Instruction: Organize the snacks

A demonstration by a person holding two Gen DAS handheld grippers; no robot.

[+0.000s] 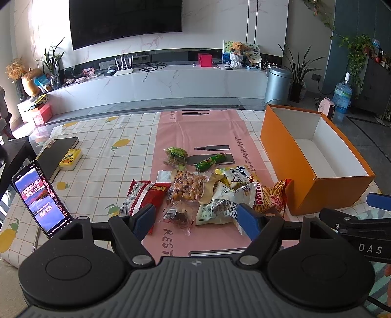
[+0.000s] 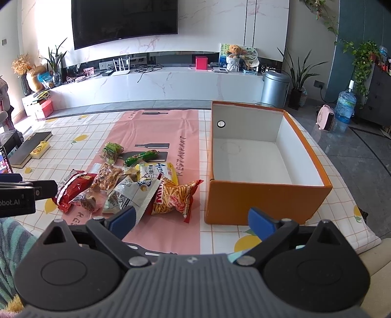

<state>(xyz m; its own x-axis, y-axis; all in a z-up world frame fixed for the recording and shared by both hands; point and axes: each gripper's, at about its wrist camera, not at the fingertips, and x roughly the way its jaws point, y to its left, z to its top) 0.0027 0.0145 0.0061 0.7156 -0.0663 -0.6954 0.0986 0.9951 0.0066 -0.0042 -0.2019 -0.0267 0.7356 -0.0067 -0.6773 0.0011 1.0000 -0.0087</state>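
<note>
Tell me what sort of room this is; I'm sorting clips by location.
Most likely a home living room: a big wall television, a long white media shelf with a router, and houseplants by the wall.

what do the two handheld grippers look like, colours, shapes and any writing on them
The left gripper and right gripper match: black linkage arms with silver pivot pins, two round black discs, a ribbed grey body and blue finger pads. Seen from the side, the housings carry white lettering, "DAS" on the right one, "bot.AI" on the left.

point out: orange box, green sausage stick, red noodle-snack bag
orange box (image 2: 266, 201): right wrist view, near outer wall.
green sausage stick (image 2: 141, 157): right wrist view, wrapper middle.
red noodle-snack bag (image 2: 174, 198): right wrist view, bag front.
</note>
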